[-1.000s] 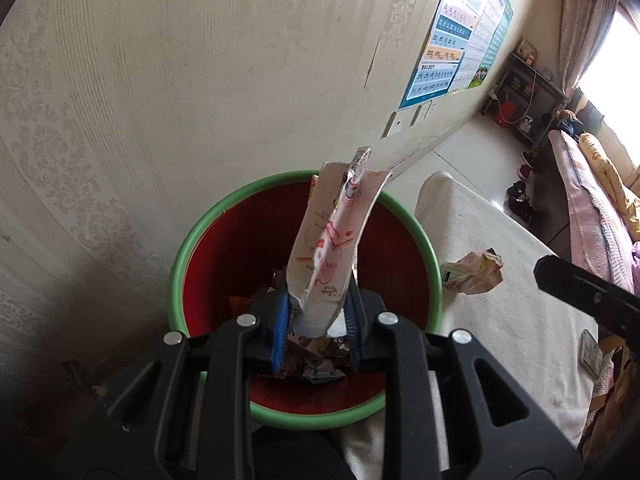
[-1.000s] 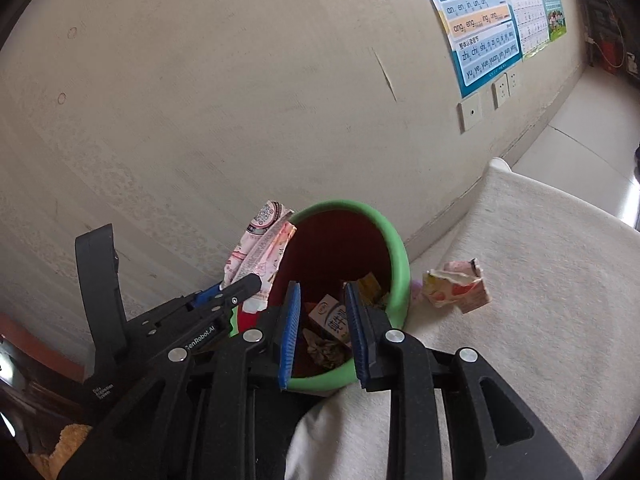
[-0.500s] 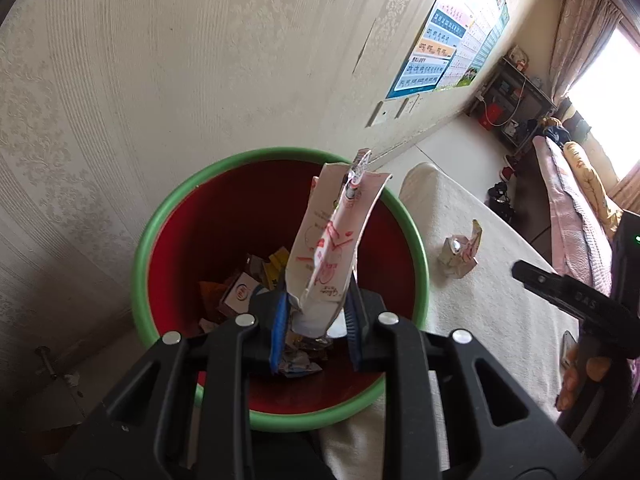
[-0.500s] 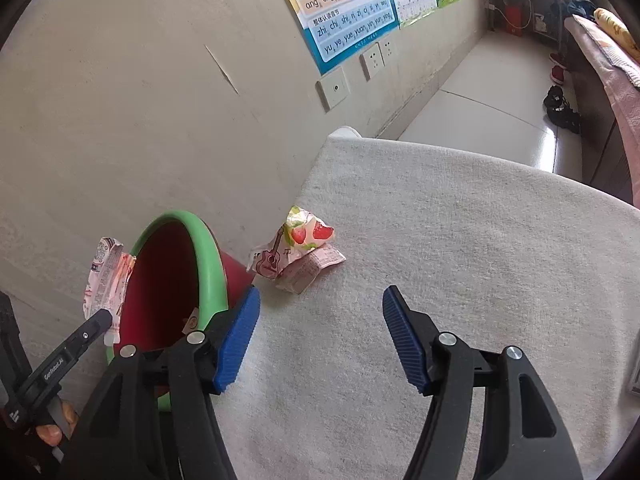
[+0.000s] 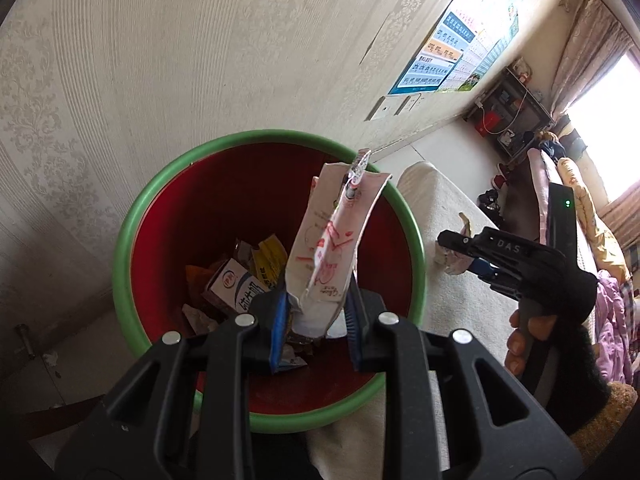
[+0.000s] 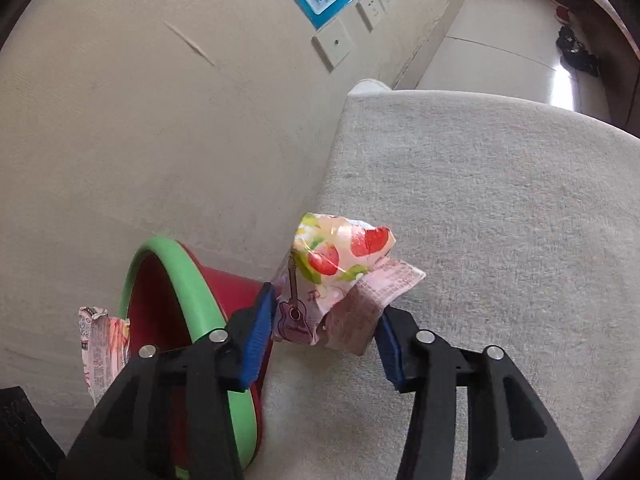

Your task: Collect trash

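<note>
My left gripper [image 5: 316, 312] is shut on a tall white and pink drink pouch [image 5: 332, 248], which stands upright over the red bin with the green rim [image 5: 132, 216]. In the right wrist view, the same pouch [image 6: 100, 344] shows at the bin's rim [image 6: 180, 272]. A crumpled strawberry-print wrapper [image 6: 340, 264] lies on the grey cloth [image 6: 480, 200] beside the bin. My right gripper [image 6: 322, 328] straddles the wrapper and its jaws are closing. The blue pads reach the wrapper's two sides, and it does not look squeezed. The left wrist view shows the right gripper [image 5: 460, 248] low over the cloth.
A milk carton [image 5: 236, 284] and several wrappers lie in the bin. The patterned wall [image 5: 200, 60] stands close behind it, with wall sockets [image 6: 332, 42] and a poster. A hand [image 5: 528, 340] holds the right gripper. Tiled floor [image 6: 500, 60] lies beyond the cloth.
The right gripper swung from over the bin to the cloth, opened wide, came down around the strawberry wrapper, and its jaws narrowed. The left gripper sank slightly over the bin, still holding the pouch.
</note>
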The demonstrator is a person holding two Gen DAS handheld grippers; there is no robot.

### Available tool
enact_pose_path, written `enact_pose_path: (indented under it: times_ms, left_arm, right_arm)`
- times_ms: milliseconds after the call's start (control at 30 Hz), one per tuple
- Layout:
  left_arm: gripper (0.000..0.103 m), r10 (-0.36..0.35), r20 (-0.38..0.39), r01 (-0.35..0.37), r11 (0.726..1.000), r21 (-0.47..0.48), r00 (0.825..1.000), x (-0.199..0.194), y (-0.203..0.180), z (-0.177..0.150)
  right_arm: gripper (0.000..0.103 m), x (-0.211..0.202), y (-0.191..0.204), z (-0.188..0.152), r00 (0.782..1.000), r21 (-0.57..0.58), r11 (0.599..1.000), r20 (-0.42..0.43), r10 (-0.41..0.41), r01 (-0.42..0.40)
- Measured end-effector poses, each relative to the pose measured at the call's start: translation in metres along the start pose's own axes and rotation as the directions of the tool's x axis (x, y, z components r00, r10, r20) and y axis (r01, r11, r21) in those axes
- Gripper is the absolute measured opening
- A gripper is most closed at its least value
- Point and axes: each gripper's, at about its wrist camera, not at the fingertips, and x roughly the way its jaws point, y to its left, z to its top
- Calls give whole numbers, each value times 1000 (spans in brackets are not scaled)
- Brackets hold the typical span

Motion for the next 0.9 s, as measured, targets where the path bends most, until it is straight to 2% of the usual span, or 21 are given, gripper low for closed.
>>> enact_pose_path:
  times_ms: [67, 133, 200, 233, 267, 333, 367, 400, 467, 533, 633, 700, 800, 867, 900]
  left_arm:
    - [25, 4, -7, -4, 1000, -26, 1000, 2, 4, 1]
    - [28, 17, -4, -17, 999, -49, 1000, 2, 7, 0]
    - [39, 31, 5, -30, 997, -77, 1000, 1, 10, 0]
    - [51, 39, 15, -38, 995, -95, 999, -1, 12, -1]
    - [58, 49, 28, -46, 993, -113, 998, -3, 14, -1]
    - [59, 56, 45, -49, 990, -130, 997, -7, 15, -2]
    - [60, 63, 51, -55, 989, -135, 997, -8, 16, -2]
    - [61, 69, 59, -61, 989, -138, 996, -10, 16, -3]
    - [61, 82, 82, -71, 989, -131, 993, -16, 14, -4]
    - [62, 104, 110, -93, 990, -102, 988, -22, 6, -6]
    - [62, 127, 158, -127, 992, -11, 979, -31, -20, -13]
    - [64, 132, 197, -147, 987, 62, 971, -38, -44, -20]
    - [73, 94, 248, -128, 984, 127, 964, -52, -81, -26]
    - [85, 57, 290, -103, 984, 145, 955, -63, -103, -28]
    - [89, 30, 327, -84, 985, 154, 945, -73, -119, -30]
  right_arm:
    - [37, -9, 8, -3, 999, -44, 999, 31, -11, 13]
    - [35, -24, 16, -10, 997, -50, 998, 63, 49, -46]
    - [34, -40, 32, -16, 987, -69, 988, 80, 142, -136]
    - [34, -45, 40, -19, 982, -87, 982, 78, 173, -166]
    - [36, -50, 50, -22, 975, -112, 973, 67, 211, -203]
    - [38, -54, 68, -30, 961, -152, 951, 23, 276, -269]
    - [43, -54, 75, -33, 956, -161, 944, 4, 292, -288]
    - [53, -59, 79, -36, 956, -171, 942, 4, 294, -289]
    - [55, -72, 86, -37, 959, -201, 942, 36, 283, -270]
    - [57, -102, 83, -47, 960, -248, 941, 97, 263, -233]
    - [66, -148, 70, -64, 952, -331, 933, 210, 220, -143]
    - [77, -174, 59, -73, 940, -375, 924, 285, 190, -73]
    - [95, -216, 33, -96, 901, -398, 917, 404, 157, 19]
    - [97, -244, 12, -113, 862, -377, 923, 492, 124, 82]
    - [97, -254, 2, -121, 839, -358, 928, 532, 116, 99]
